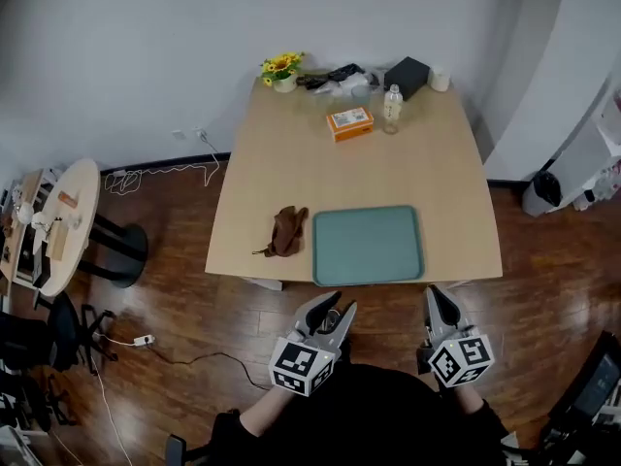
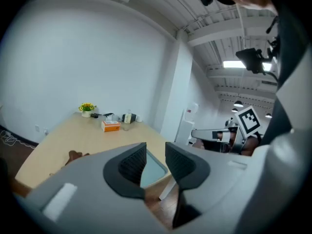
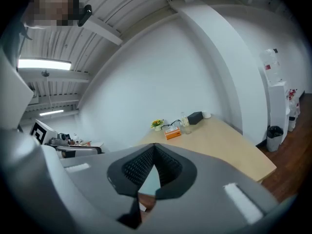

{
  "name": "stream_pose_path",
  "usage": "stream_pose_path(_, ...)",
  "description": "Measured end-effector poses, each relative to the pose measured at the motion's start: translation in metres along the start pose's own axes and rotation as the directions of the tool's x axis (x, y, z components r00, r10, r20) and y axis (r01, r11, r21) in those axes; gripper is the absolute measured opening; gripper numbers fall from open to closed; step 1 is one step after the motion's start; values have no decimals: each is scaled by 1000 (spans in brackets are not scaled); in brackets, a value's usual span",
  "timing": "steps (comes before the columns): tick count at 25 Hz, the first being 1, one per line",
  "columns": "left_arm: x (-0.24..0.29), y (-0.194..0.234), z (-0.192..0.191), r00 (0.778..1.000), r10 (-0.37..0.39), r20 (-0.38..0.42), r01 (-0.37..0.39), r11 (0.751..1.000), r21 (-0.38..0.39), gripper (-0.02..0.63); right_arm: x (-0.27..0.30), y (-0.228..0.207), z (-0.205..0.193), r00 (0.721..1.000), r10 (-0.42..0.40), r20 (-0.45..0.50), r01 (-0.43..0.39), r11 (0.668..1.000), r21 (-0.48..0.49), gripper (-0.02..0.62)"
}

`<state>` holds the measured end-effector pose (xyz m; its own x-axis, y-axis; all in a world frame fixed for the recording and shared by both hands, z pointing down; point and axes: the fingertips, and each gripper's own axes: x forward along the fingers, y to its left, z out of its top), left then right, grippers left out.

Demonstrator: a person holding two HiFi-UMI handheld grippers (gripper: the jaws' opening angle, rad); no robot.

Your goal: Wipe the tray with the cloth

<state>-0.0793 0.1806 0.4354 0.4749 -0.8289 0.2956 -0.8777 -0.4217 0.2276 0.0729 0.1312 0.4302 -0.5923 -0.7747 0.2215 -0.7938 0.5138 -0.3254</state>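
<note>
A teal tray [image 1: 367, 246] lies flat at the near edge of the wooden table [image 1: 369, 168]. A crumpled brown cloth [image 1: 286, 231] rests on the table just left of the tray. Both grippers hover over the floor in front of the table, short of its edge. My left gripper [image 1: 332, 311] points toward the tray's near left corner, its jaws apart with nothing between them. My right gripper [image 1: 437, 297] is near the tray's right corner with its jaws together and empty. The left gripper view shows the tray [image 2: 152, 172] between the jaws and the cloth [image 2: 75, 156] to the left.
At the table's far end stand a flower pot [image 1: 281, 71], an orange box [image 1: 349, 122], a clear bottle [image 1: 391, 108], a black box [image 1: 406, 76] and a white cup [image 1: 440, 78]. A round side table [image 1: 68, 221] stands left; a bin [image 1: 541, 194] right.
</note>
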Motion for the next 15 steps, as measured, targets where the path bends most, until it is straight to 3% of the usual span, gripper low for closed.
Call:
stream_pose_path(5, 43, 63, 42, 998, -59, 29, 59, 998, 0, 103, 68, -5, 42, 999, -48, 5, 48, 999, -14, 1)
stream_pose_path(10, 68, 128, 30, 1000, 0, -28, -1, 999, -43, 103, 127, -64, 21, 986, -88, -145, 97, 994, 54, 2)
stream_pose_path(12, 76, 147, 8, 996, 38, -83, -43, 997, -57, 103, 141, -108, -7, 962, -154, -226, 167, 985, 42, 2)
stream_pose_path(15, 98, 179, -32, 975, 109, -194, -126, 989, -76, 103, 166, -169, -63, 903, -226, -365, 257, 966, 38, 2)
